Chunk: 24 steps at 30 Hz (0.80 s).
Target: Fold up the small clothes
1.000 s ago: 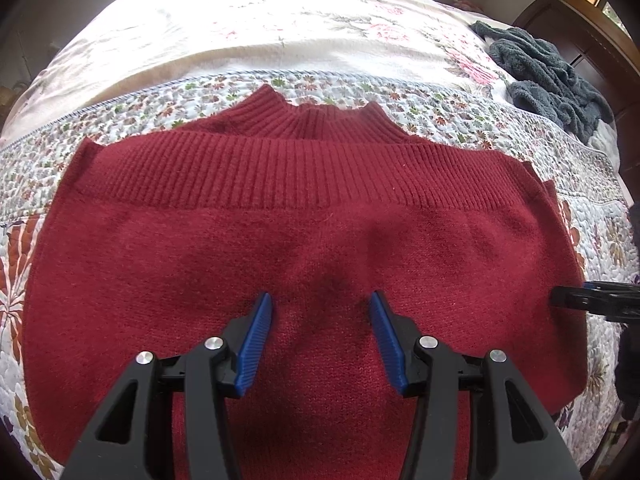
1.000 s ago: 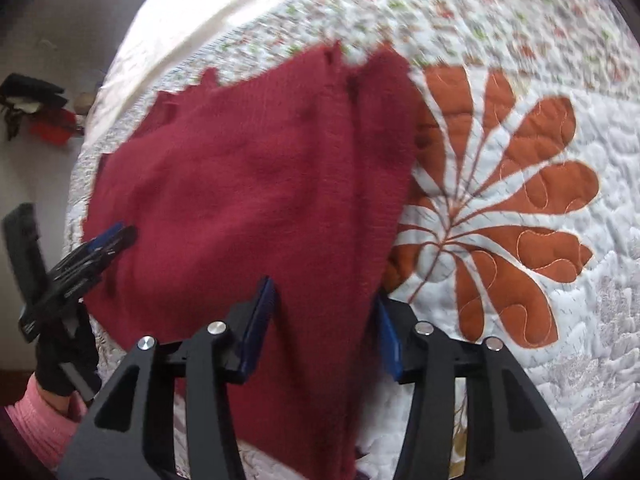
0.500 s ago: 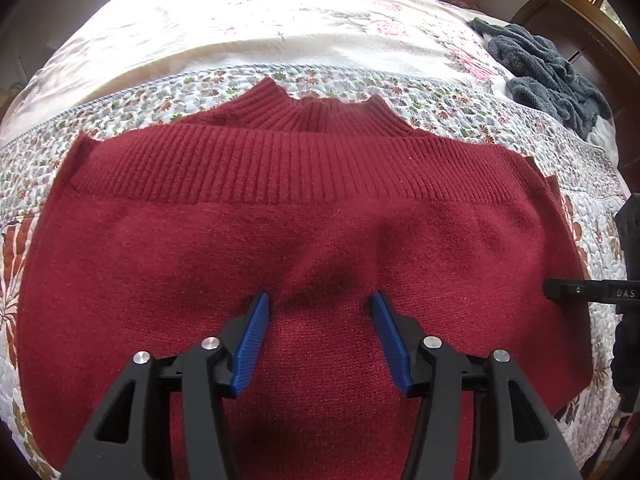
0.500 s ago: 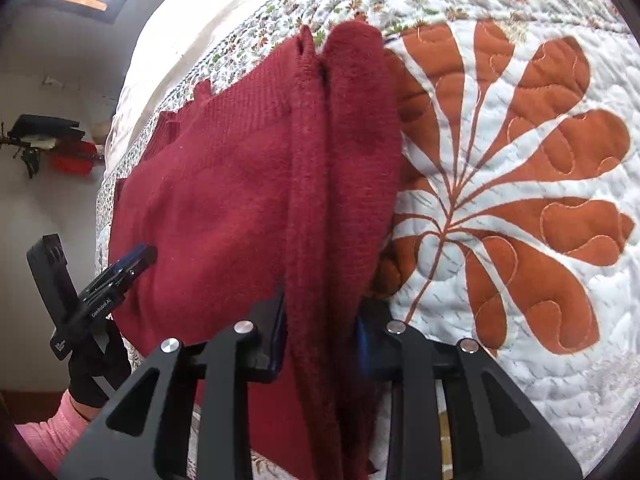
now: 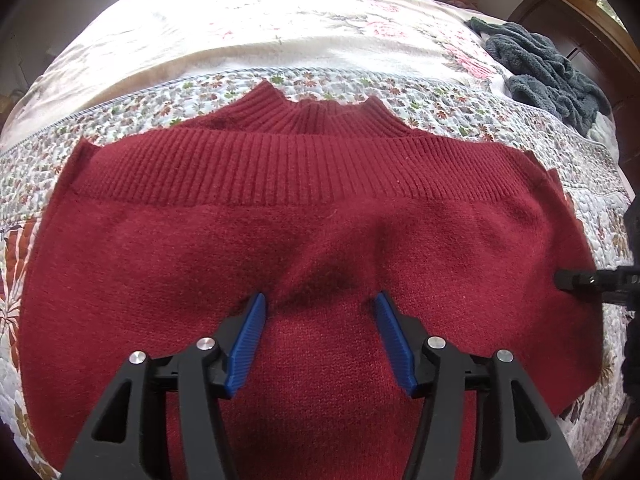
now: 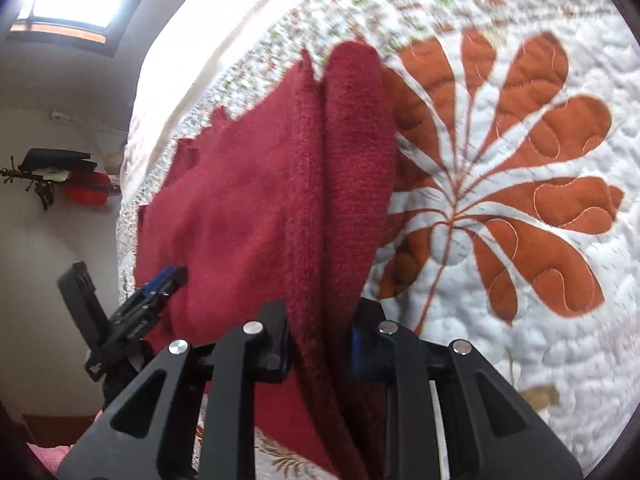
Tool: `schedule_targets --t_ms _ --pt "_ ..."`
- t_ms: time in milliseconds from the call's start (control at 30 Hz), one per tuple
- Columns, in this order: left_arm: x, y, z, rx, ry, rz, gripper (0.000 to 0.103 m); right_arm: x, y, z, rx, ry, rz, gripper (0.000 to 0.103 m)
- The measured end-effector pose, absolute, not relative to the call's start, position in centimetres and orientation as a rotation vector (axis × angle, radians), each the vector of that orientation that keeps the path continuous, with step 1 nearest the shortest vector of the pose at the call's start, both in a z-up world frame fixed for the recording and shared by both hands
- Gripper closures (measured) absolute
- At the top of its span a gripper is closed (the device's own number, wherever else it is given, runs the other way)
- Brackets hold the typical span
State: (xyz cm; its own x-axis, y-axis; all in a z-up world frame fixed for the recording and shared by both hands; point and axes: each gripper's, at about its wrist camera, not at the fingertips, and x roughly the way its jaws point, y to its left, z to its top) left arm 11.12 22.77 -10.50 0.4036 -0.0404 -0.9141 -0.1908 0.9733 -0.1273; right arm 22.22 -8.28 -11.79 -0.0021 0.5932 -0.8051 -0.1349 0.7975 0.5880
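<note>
Since 1 s ago the right gripper point(image 6: 320, 344) has gone from straddling the edge w/ jaws apart to pinching it, and is now lifting a thick doubled fold of the dark red knitted sweater point(image 5: 312, 216) up off the bed; the left gripper point(image 5: 320, 336) has barely shifted.

Left tongs are hanging spread wide, blue ribbed pads point(image 5: 248, 344) either side of a small raised pucker of knit, nothing clamped btwn them. Right tongs are squeezing together on the fuzzy sweater edge, fabric bunching btwn the black jaws and trailing down below them.

Sweater is lying folded across the white quilted bedspread point(image 6: 540, 340), ahead of and under the left tongs: ribbed hem band running across, ribbed mock-neck collar poking out beyond it. Body knit is soft, brushed; ribs are crisp, vertical.

Quilt is stitched in swirls, w/ a big orange-brown leaf applique point(image 6: 520, 208) just right of the right tongs and a small-flower border strip beyond the collar. Crumpled grey-blue fluffy garment point(image 5: 548, 68) is sitting far ahead-right of the left tongs.

Small white lettering on the left tool's side, seen from the right wrist, is too blurred to read.
</note>
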Motion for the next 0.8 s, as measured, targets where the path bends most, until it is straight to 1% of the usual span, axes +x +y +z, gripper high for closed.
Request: schedule_targets --t_ms 367,600,800 --pt "10.5 24.1 -9.6 -0.276 1.154 0.062 0.046 21.2 -2.1 -6.7 0.200 1.416 0.630 0.085" --pt "10.1 25.1 -8.8 -0.298 1.142 0.038 0.046 20.3 1.8 -5.8 0.076 1.397 0.652 0.086" --pt "9.9 27.1 -8.2 -0.352 1.124 0.042 0.046 19.5 5.6 -6.3 -0.018 1.395 0.662 0.086"
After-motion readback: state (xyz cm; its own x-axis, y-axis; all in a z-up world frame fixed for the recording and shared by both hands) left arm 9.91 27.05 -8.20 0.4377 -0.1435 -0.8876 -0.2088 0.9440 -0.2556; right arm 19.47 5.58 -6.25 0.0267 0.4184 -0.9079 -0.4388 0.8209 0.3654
